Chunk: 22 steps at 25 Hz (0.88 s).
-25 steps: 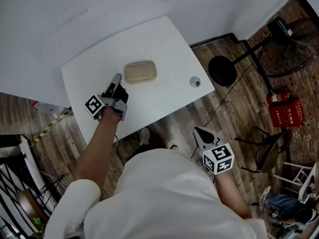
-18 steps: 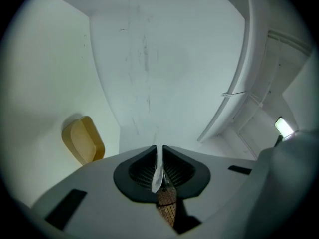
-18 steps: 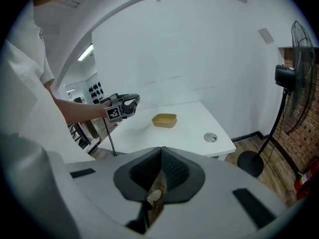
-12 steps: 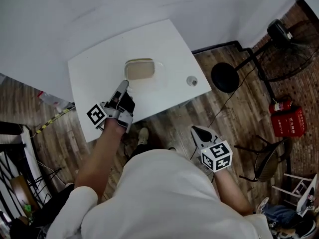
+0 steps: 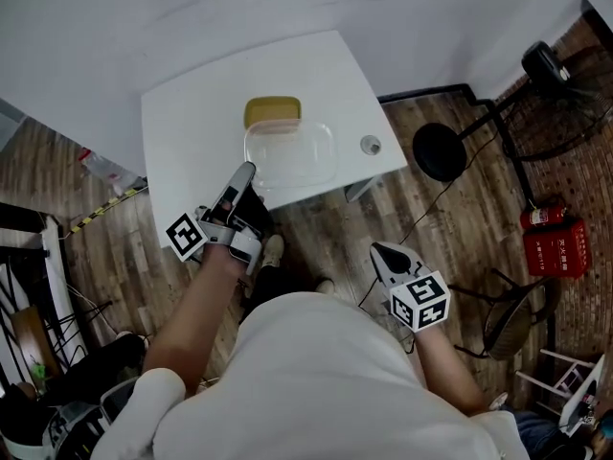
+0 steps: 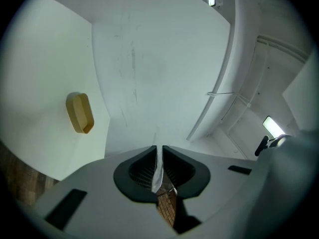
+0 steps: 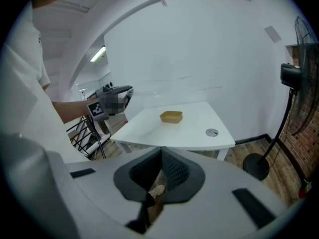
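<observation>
The left gripper (image 5: 245, 171) pinches the clear lid (image 5: 292, 153) by its rim above the table's (image 5: 182, 123) near edge. The lid is off the tan box (image 5: 272, 112), which sits toward the far edge. The right gripper (image 5: 383, 253) is pressed together and empty. I judge the next move needs a firm, level pinch.

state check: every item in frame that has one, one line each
left tool: shut on clear lid
clear lid: off the box, held above it
tan box: uncovered, resting on white table
right tool: shut, empty, off the table, over the floor
</observation>
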{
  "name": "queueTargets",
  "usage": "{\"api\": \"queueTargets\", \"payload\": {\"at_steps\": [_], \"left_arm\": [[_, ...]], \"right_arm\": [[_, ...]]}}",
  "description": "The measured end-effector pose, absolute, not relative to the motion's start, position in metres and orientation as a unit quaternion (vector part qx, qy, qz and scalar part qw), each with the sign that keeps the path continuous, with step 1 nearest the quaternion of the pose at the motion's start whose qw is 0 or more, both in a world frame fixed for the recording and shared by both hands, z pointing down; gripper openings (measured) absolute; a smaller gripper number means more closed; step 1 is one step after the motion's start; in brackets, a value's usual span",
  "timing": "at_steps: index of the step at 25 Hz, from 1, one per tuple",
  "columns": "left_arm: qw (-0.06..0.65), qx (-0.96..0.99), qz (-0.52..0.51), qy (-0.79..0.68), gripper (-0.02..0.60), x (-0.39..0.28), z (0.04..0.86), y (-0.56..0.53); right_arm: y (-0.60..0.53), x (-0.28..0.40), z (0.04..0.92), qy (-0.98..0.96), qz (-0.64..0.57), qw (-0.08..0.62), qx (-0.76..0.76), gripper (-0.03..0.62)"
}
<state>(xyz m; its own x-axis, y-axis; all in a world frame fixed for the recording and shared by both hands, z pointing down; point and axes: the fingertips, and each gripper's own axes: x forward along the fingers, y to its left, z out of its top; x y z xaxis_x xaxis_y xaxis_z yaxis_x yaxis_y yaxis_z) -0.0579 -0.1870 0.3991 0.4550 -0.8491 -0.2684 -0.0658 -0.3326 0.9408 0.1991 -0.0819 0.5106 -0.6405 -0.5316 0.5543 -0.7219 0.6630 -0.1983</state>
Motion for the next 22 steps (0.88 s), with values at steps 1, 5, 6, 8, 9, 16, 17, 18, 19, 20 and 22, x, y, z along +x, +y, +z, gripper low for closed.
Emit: {"api": "queueTargets", "payload": {"at_steps": [1,5,6,8,9,16,17,18,19,20,22], "left_arm": [[0.478,0.707,-0.41,-0.323,0.048,-0.056,0.397,-0.181],[0.477,0.706,-0.412,-0.324,0.048,-0.051,0.393,-0.165],[0.475,0.706,-0.412,-0.325,0.048,-0.051,0.392,-0.162],[0.474,0.706,-0.412,-0.326,0.048,-0.05,0.39,-0.158],[0.474,0.706,-0.413,-0.326,0.048,-0.049,0.39,-0.156],[0.471,0.706,-0.414,-0.328,0.048,-0.048,0.388,-0.153],[0.471,0.706,-0.414,-0.328,0.048,-0.048,0.388,-0.153],[0.471,0.707,-0.413,-0.328,0.048,-0.047,0.387,-0.153],[0.47,0.707,-0.413,-0.329,0.048,-0.047,0.387,-0.153],[0.47,0.707,-0.413,-0.329,0.048,-0.047,0.386,-0.152],[0.468,0.707,-0.414,-0.331,0.048,-0.048,0.386,-0.152]], "right_arm": [[-0.078,0.2,0.511,-0.882,0.206,0.232,0.354,0.008],[-0.07,0.202,0.51,-0.886,0.201,0.231,0.348,0.008],[-0.069,0.202,0.509,-0.887,0.2,0.228,0.347,0.008],[-0.068,0.203,0.507,-0.89,0.197,0.224,0.346,0.008],[-0.068,0.204,0.506,-0.891,0.196,0.222,0.345,0.008],[-0.068,0.202,0.504,-0.895,0.191,0.218,0.338,0.008],[-0.068,0.202,0.503,-0.896,0.191,0.217,0.337,0.008],[-0.069,0.201,0.503,-0.897,0.19,0.216,0.336,0.008],[-0.069,0.2,0.502,-0.898,0.189,0.216,0.335,0.008],[-0.069,0.2,0.502,-0.898,0.188,0.215,0.334,0.008],[-0.07,0.199,0.5,-0.9,0.185,0.213,0.333,0.008]]}}
